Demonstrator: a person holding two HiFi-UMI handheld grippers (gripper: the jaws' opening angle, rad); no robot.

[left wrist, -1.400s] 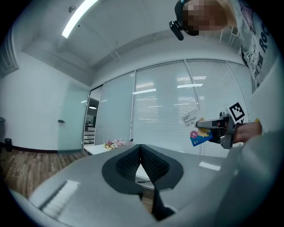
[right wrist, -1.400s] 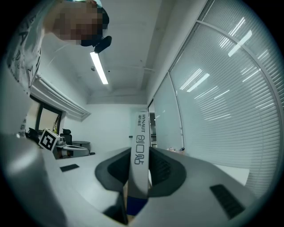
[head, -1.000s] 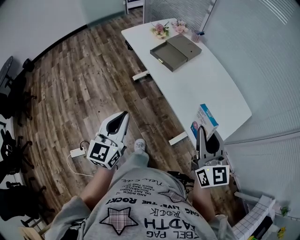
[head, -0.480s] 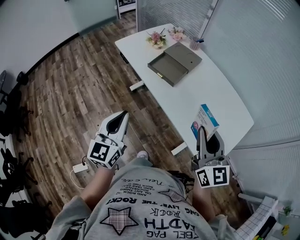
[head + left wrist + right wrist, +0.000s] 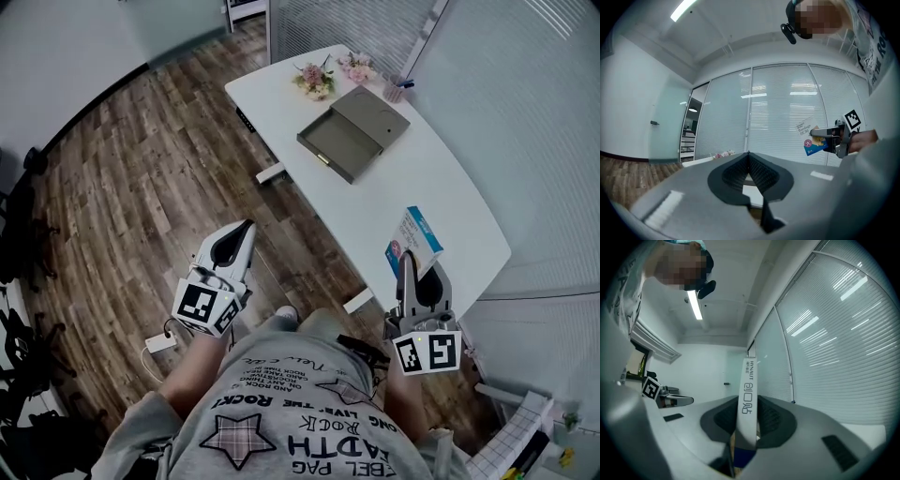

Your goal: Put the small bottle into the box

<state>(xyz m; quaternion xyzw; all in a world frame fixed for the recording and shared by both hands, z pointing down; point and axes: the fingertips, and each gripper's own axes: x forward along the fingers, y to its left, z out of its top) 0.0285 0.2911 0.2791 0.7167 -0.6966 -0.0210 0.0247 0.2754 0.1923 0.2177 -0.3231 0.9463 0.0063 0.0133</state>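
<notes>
Bandage box held beside the white table
Right gripper jaws clamp it edge-on; left gripper jaws are closed together, empty.

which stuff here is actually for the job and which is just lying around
Job: open grey box on the table; right gripper, shut on a bandage pack; left gripper, shut and empty. No bottle in view.
Lying about: flowers, pen cup, power strip on the floor.
</notes>
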